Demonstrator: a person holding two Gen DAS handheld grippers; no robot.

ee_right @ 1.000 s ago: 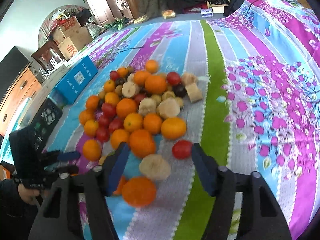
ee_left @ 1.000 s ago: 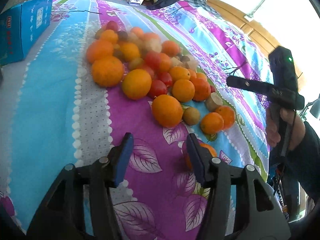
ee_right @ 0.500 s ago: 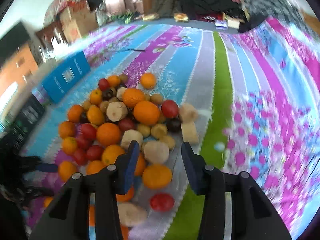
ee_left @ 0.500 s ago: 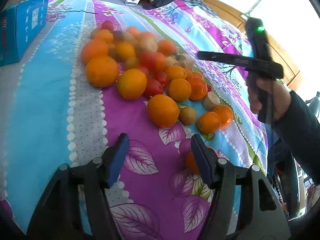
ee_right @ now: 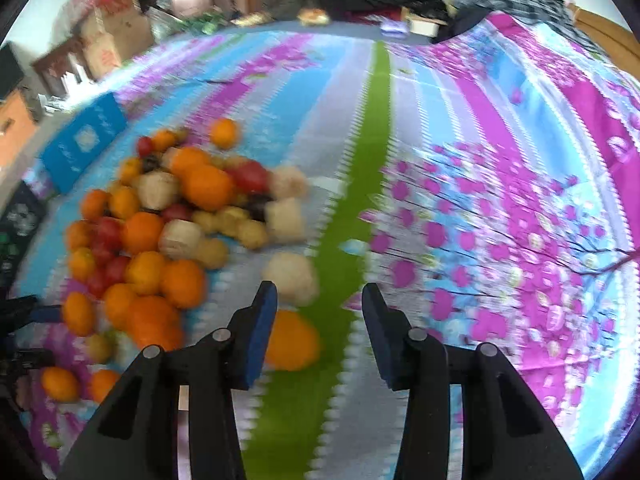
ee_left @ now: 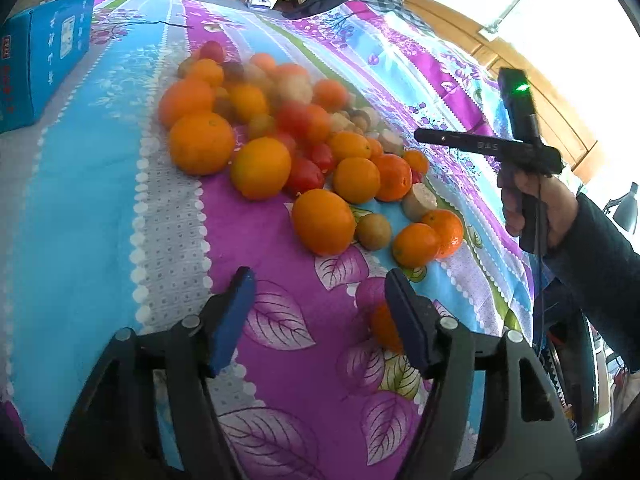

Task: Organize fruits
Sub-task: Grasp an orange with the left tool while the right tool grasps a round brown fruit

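So the fruit pile (ee_left: 288, 140) sits heaped on the bedspread (ee_left: 100, 220), filling the upper middle of the left wrist view and the left half of the right wrist one. Counting is rough because the far end is blurred, but in the left view I get about a dozen oranges and tangerines, four or five red tomato-looking ones tucked in the middle, one small brownish-green fruit (ee_left: 373, 231) beside the big front orange (ee_left: 323, 222), and a few pale beige chunks. One more orange (ee_left: 382, 326) lies alone at lower right, half hidden behind a finger of the left gripper (ee_left: 316, 312).

That left gripper hovers over the purple leaf print below the pile, fingers spread wide with nothing between them.

The right gripper (ee_right: 318, 322) also stands wide apart. One orange (ee_right: 294, 340) sits just behind its left-hand finger, and one pale lumpy fruit (ee_right: 292, 278) is just above that, both split off from the main heap at lower centre. In the left view you can see the right hand (ee_left: 536, 212) holding it at the right edge of the frame, above the spread.

One blue box (ee_left: 38, 64) sits at upper left, well apart from the fruit. Clothes and clutter are piled along the top edge.
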